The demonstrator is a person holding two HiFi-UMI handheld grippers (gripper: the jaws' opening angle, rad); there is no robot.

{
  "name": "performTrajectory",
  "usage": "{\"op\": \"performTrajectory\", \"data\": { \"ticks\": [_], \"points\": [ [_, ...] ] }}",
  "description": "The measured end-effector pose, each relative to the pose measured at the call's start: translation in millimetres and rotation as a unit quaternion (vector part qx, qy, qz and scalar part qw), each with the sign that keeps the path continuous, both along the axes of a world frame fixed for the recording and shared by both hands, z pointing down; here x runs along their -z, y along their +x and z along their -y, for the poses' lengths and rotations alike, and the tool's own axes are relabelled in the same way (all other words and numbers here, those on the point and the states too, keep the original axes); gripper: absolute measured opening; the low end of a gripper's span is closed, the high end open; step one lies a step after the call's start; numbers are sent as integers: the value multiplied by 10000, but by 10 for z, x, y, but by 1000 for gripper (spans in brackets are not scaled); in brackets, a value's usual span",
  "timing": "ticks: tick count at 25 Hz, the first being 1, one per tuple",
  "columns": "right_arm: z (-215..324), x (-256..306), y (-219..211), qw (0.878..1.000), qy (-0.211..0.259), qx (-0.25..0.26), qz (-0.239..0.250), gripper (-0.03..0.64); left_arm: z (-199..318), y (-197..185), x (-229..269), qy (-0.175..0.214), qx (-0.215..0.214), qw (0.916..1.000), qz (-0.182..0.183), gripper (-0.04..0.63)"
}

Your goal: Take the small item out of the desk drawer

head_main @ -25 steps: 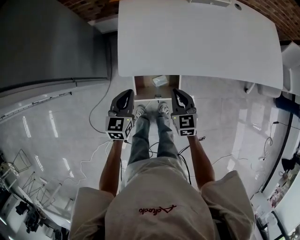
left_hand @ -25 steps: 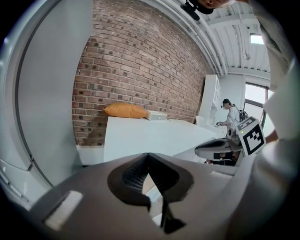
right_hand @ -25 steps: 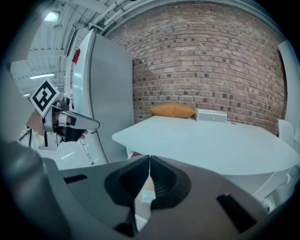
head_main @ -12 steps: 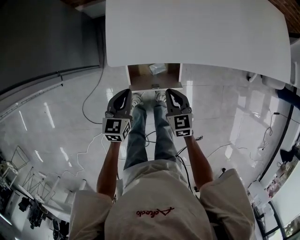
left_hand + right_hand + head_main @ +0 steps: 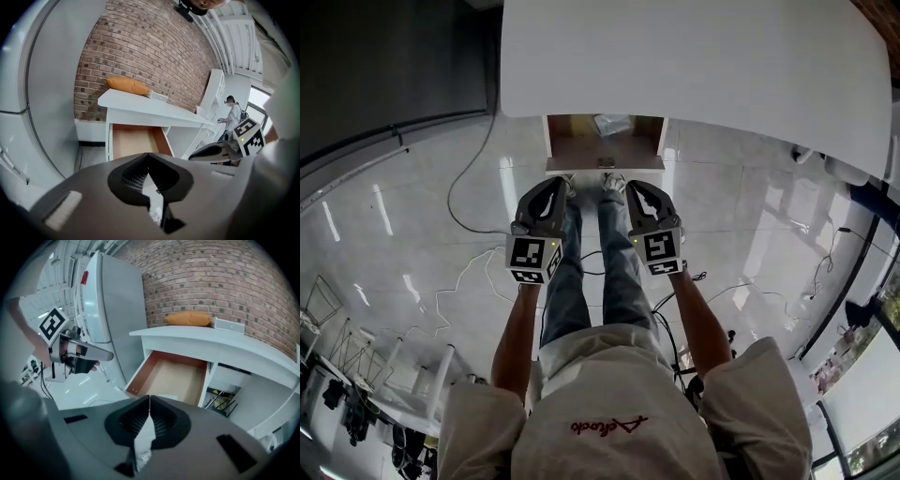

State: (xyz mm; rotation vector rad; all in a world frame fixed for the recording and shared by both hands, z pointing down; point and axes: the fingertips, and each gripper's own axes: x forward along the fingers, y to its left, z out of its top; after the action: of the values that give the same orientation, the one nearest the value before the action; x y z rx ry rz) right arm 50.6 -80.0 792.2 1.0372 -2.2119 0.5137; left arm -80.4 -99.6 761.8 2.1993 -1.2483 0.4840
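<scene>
Left gripper: jaws pressed together with nothing between them; tips just short of the drawer's front edge, left of its handle.
Right gripper: jaws closed and empty too; level with the left one and apart from it, the person's legs under the gap.
Drawer: pulled out ahead of both tips, its top open.
Small item: pale, in the drawer's far part, ahead of the gap between the grippers, close under the desk's near edge.
Desk: its white top overhangs the drawer's back.
Open room: bare glossy floor outside each gripper; a cable lies left of the left gripper.
</scene>
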Motion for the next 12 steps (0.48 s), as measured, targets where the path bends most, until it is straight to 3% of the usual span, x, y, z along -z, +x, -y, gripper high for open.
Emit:
{"op": "performTrajectory", "data": {
  "ticks": [12],
  "points": [
    [546,-307,-237,9923,197,1120,-485,12,37,8,-147,-17,240,9996,-127,8]
  ]
}}
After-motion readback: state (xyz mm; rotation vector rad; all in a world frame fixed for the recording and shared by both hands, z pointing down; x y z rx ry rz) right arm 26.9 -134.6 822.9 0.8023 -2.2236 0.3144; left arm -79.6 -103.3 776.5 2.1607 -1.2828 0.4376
